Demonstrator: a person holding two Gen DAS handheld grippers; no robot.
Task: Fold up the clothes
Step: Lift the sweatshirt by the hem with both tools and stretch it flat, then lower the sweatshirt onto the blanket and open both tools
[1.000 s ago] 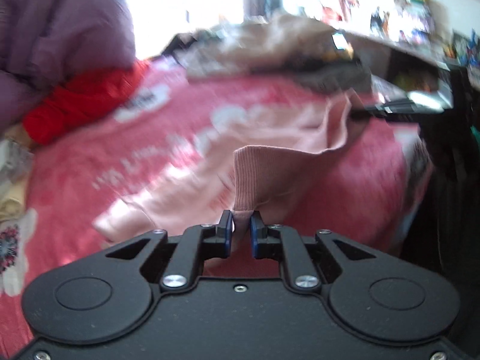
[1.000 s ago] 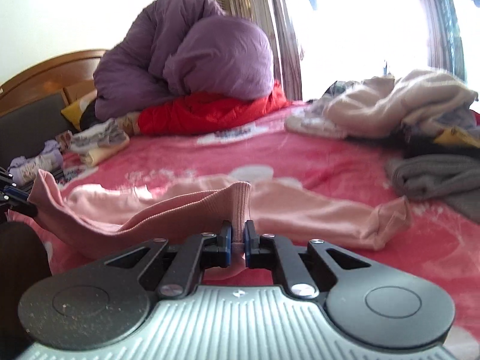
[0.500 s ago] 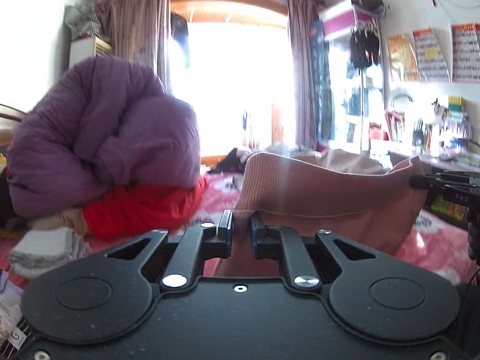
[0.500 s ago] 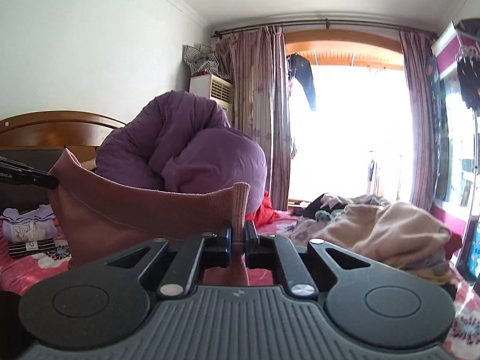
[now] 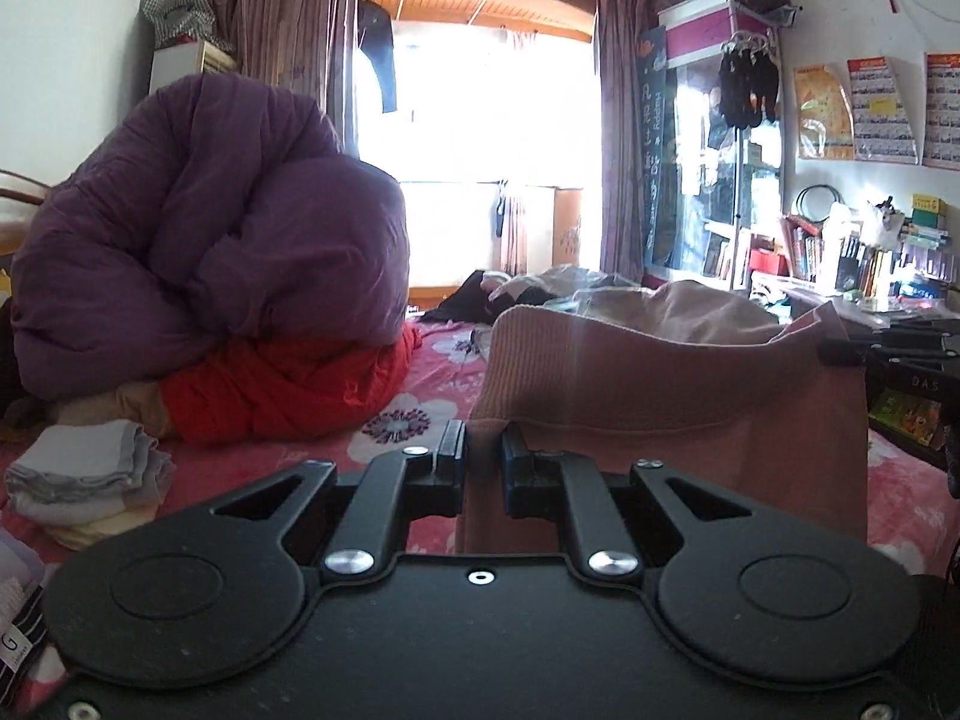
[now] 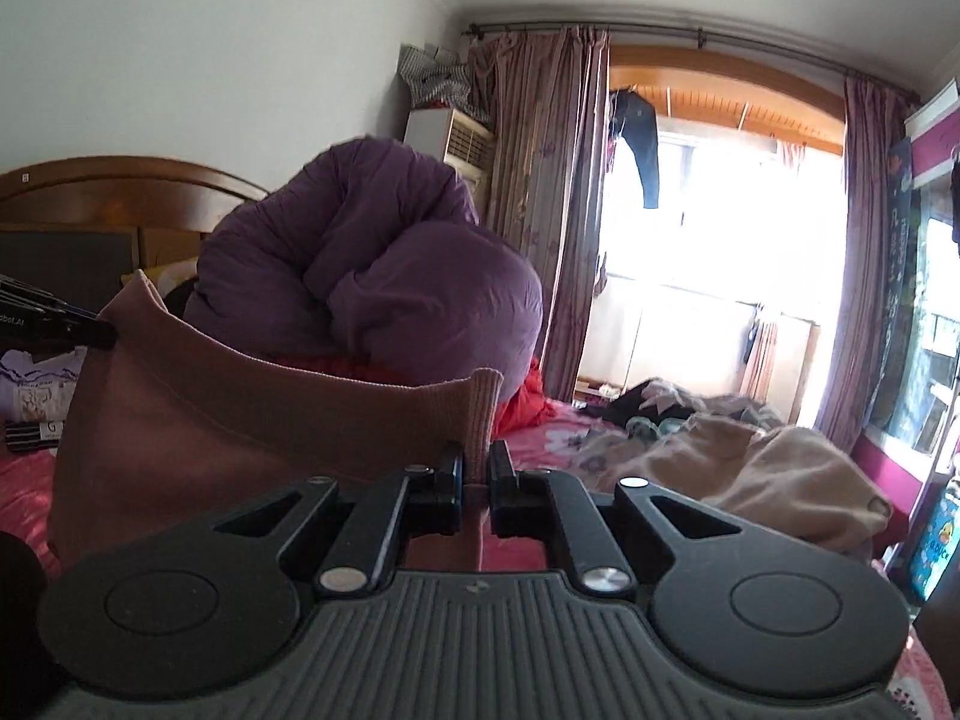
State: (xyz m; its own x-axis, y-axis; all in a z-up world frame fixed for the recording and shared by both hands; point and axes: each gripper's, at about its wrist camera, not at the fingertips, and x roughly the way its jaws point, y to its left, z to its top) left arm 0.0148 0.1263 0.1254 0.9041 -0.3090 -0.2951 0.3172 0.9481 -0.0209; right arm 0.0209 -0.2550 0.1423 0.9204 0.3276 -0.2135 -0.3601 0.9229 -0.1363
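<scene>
Left wrist view: my left gripper (image 5: 483, 450) pinches the pink garment (image 5: 672, 408); my right gripper (image 6: 477, 471) clamps its other corner, hem stretched between above the bed (image 5: 432, 360).

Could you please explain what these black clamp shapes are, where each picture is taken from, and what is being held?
No robot arm is involved: a person holds one two-finger gripper in each hand, and each carries a wide-angle camera looking forward along its fingers. The black shapes filling the bottom of each picture are those tools. In the left view, the left gripper is shut on the ribbed hem of a pink garment. In the right view, the right gripper pinches the hem's other corner, so the cloth hangs stretched between them above a bed with a pink flowered sheet. Also on the bed: a purple duvet atop something red, folded laundry, and a beige heap.
</scene>
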